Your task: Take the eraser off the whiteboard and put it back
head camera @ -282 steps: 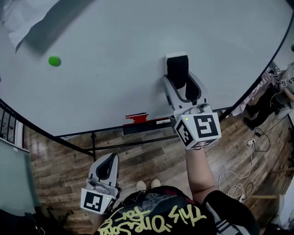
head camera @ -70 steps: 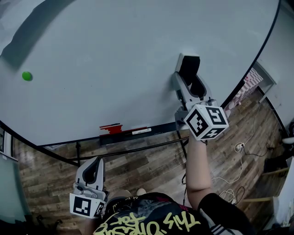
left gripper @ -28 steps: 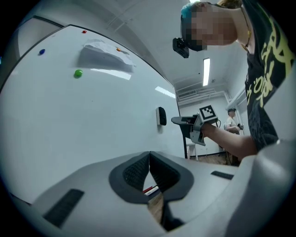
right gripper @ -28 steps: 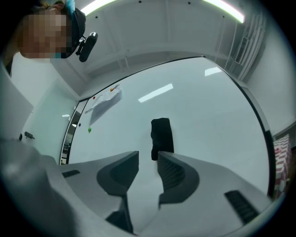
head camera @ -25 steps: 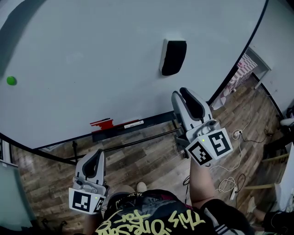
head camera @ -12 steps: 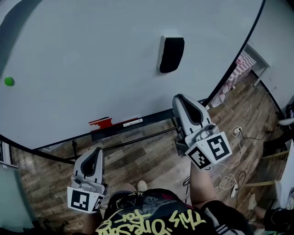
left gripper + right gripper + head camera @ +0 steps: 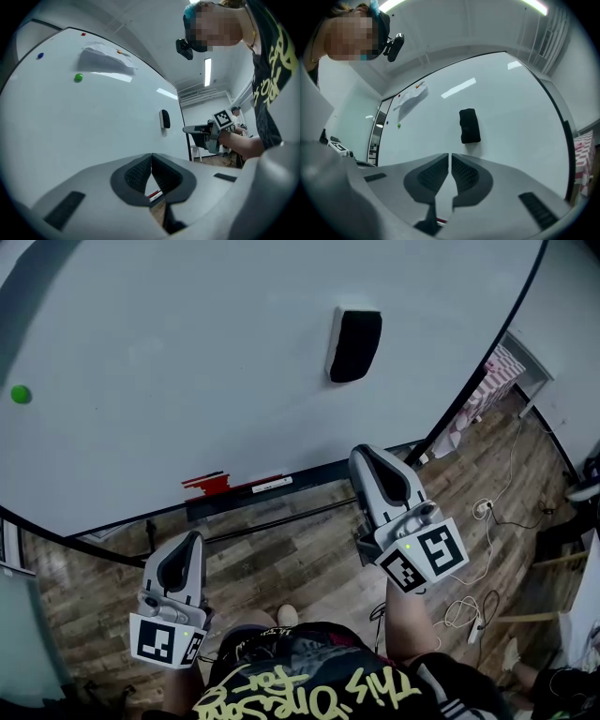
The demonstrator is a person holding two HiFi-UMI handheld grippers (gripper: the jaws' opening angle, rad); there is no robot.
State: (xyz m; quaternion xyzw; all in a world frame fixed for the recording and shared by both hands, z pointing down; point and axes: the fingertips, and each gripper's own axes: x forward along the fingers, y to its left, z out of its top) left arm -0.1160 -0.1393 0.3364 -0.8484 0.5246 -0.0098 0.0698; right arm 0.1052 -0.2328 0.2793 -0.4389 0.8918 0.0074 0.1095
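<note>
Left gripper (image 7: pixel 190 545) hangs below the whiteboard (image 7: pixel 187 352), jaws together, empty; eraser (image 7: pixel 355 344) clings upright to the whiteboard's right part, touched by neither tool; right gripper (image 7: pixel 366 457) sits below the eraser, off the whiteboard, jaws just closing, nothing between; judgement: put-back looks done, nothing left.

office or lab rm, big whiteboard (image 7: pixel 187 334), wood floor (image 7: pixel 300 563), loose cables (image 7: pixel 464 615)
</note>
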